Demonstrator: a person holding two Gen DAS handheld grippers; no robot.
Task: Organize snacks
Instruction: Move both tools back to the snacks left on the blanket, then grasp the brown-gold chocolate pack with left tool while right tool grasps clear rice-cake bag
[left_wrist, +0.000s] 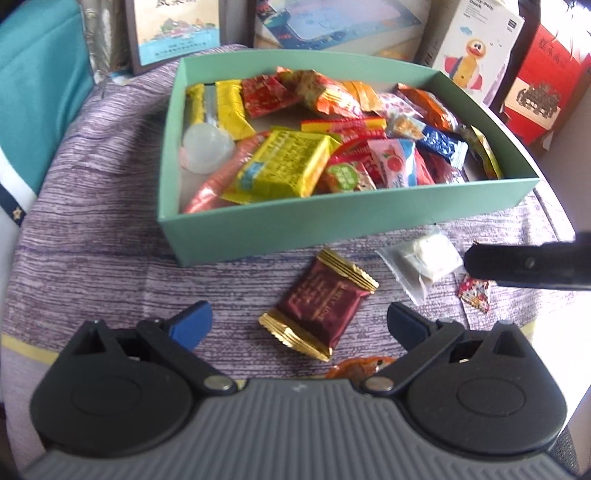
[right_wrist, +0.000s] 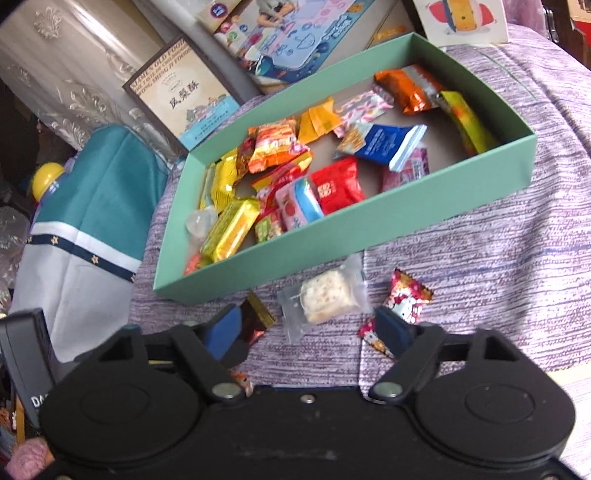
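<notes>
On the left, a teal cushion lies off the left edge of the purple cloth that covers the surface; a mint-green box sits toward the far edge of that cloth, piled with wrapped snacks, among them a clear round pot in its near left corner, a yellow packet near its front wall, and a blue packet toward its right side; behind the box stand a framed picture box and a red carton at the far right.

In front of the box's near wall, loose on the cloth, lie three snacks; a dark red packet with gold ends, then a clear packet holding a white cake, then a small red cartoon candy; an orange wrapper shows at the near edge.

The left gripper hangs over the dark red packet, jaws spread wide to either side of it, not touching it; the right gripper has its jaws apart on either side of the white cake packet, pads not pressing on it, the right finger overlapping the candy.
</notes>
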